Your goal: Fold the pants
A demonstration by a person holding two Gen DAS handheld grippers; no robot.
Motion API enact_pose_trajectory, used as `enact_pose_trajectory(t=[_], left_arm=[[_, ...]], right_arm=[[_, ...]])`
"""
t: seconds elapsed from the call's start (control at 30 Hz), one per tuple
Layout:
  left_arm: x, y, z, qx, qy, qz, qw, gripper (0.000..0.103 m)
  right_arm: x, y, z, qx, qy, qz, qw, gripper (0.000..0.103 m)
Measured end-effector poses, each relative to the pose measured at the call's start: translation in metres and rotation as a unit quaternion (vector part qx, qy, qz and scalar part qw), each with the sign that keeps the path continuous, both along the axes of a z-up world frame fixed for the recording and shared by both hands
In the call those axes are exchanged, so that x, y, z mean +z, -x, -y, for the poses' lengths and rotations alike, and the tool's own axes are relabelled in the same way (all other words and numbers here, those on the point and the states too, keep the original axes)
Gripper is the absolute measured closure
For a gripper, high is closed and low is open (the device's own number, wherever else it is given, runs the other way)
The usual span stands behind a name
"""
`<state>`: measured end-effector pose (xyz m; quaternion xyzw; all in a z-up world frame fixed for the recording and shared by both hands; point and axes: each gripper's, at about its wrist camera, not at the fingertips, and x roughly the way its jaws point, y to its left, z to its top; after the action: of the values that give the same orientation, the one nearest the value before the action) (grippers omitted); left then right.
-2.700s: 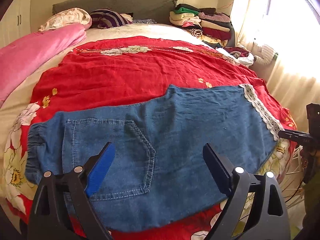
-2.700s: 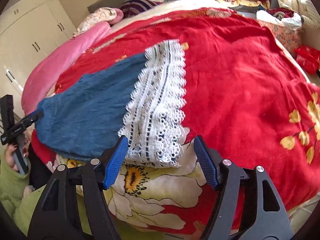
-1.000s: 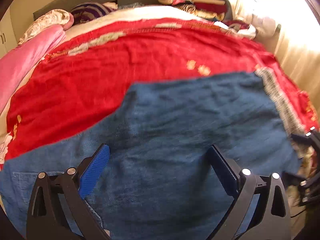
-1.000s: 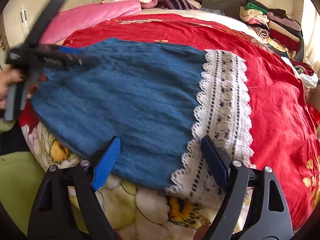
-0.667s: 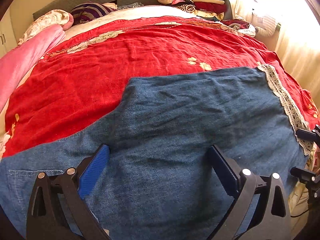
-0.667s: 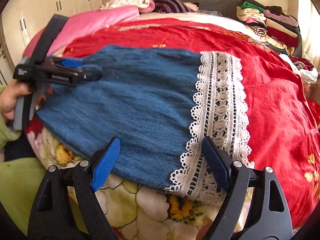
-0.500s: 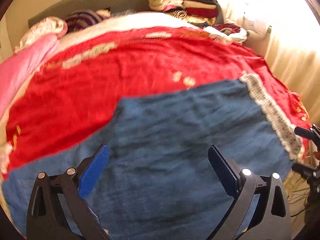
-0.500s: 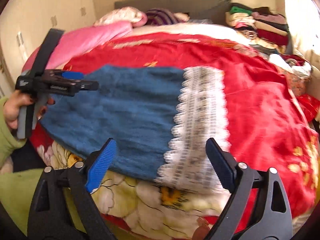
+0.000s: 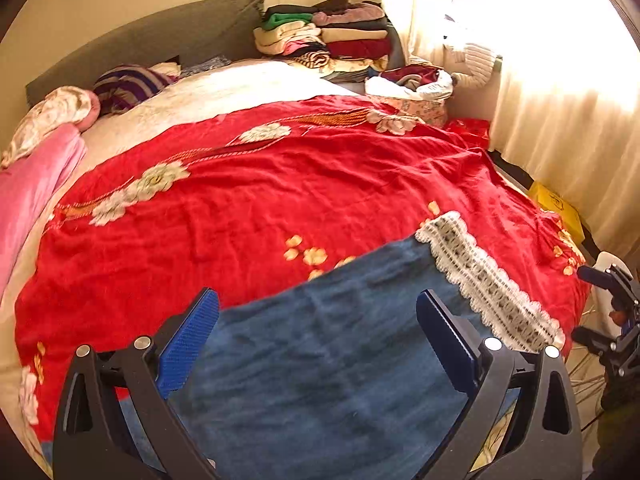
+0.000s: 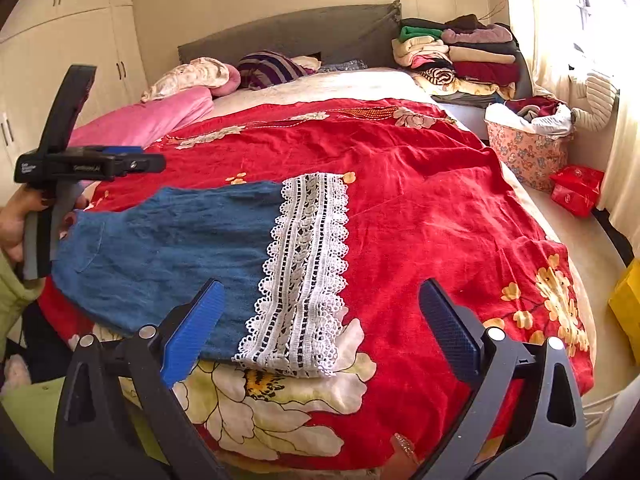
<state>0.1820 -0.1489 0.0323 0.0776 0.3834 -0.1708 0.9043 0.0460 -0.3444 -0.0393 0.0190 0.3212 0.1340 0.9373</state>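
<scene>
Blue denim pants (image 9: 320, 368) with a white lace hem (image 9: 480, 284) lie flat on the red flowered bedspread (image 9: 280, 184), near the bed's front edge. My left gripper (image 9: 318, 340) hovers open above the denim and touches nothing. In the right wrist view the pants (image 10: 160, 252) stretch left from the lace hem (image 10: 308, 264). My right gripper (image 10: 322, 328) hangs above the hem end, its jaws opening, with no cloth pinched between them. A hand (image 10: 12, 224) holds the left gripper (image 10: 132, 165) over the waist end. The right gripper (image 9: 590, 304) shows at the left wrist view's right edge.
Folded clothes (image 10: 460, 56) are stacked by the grey headboard (image 10: 300, 32). A floral basket (image 10: 528, 152) of laundry stands right of the bed. A pink blanket (image 10: 148, 120) and pillows lie at the far left. Curtains (image 9: 560, 120) hang at the right.
Both grippers have risen and drawn back from the pants, so more of the bed shows. The right gripper's jaws have spread wider. The pants lie still.
</scene>
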Motion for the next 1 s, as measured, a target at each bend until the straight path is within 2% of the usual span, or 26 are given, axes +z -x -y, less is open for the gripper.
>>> enact_pose_trajectory(t=[0.1, 0.2, 0.47, 0.67, 0.77, 0.83, 1.0], left_arm=[[0.007, -0.009, 0.018, -0.026, -0.003, 0.012, 0.9996, 0.004], [0.003, -0.022, 0.043, -0.065, -0.015, 0.003, 0.9978, 0.004], [-0.038, -0.047, 0.092, -0.118, -0.042, -0.018, 0.9920, 0.005], [-0.065, -0.077, 0.106, -0.141, -0.040, -0.068, 0.9869, 0.006], [-0.075, -0.083, 0.111, -0.162, -0.020, -0.085, 0.9829, 0.007], [-0.085, -0.086, 0.115, -0.166, -0.028, -0.101, 0.9806, 0.014], [-0.096, -0.086, 0.115, -0.161, -0.020, -0.112, 0.9804, 0.017]], right_arm=[[-0.002, -0.003, 0.000, 0.002, -0.023, -0.010, 1.000, 0.011], [-0.007, -0.007, -0.002, 0.004, -0.043, -0.024, 0.999, 0.011], [-0.028, -0.012, -0.016, -0.004, -0.048, -0.049, 0.998, 0.010], [-0.039, -0.018, -0.015, -0.019, -0.064, -0.067, 0.996, 0.010], [-0.044, -0.020, -0.014, -0.022, -0.072, -0.073, 0.994, 0.010], [-0.048, -0.023, -0.015, -0.025, -0.077, -0.080, 0.993, 0.010], [-0.056, -0.025, -0.020, -0.030, -0.068, -0.086, 0.993, 0.010]])
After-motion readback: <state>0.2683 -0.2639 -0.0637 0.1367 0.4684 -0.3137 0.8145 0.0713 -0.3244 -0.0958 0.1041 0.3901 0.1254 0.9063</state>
